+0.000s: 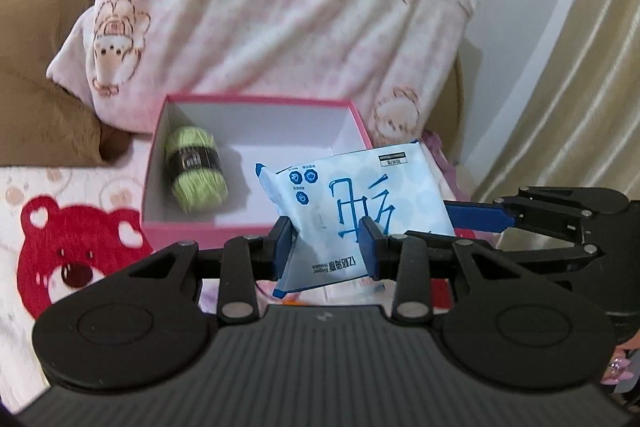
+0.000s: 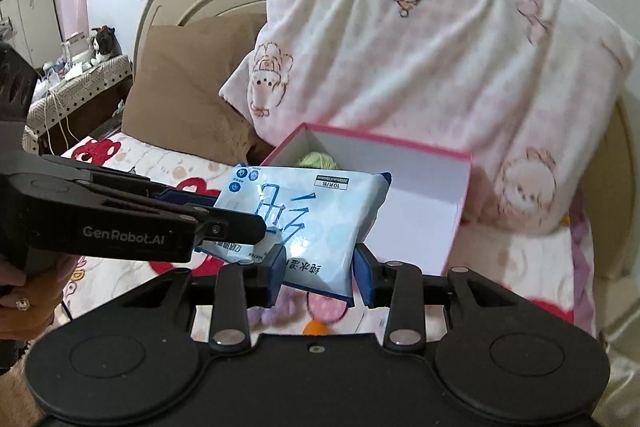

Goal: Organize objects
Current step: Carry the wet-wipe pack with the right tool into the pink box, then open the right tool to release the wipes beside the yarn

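Note:
A blue-and-white wet wipes pack (image 1: 360, 187) (image 2: 304, 203) hangs in the air just in front of an open pink box (image 1: 256, 101) (image 2: 384, 141) on the bed. My left gripper (image 1: 326, 247) (image 2: 236, 217) is shut on the pack's near edge. From the right, my right gripper (image 2: 320, 269) (image 1: 448, 225) clamps another edge of the same pack, pads touching it on both sides. A green yarn ball (image 1: 196, 169) (image 2: 318, 159) with a black band lies inside the box at its left; the pack hides most of it in the right wrist view.
A pink cartoon pillow (image 1: 260, 7) leans on the beige headboard behind the box, beside a brown cushion (image 1: 40, 67). The bedspread shows a red bear (image 1: 76, 251). A small orange item (image 2: 314, 327) lies below the pack. A bedside table with a plush toy (image 2: 104, 43) stands far left.

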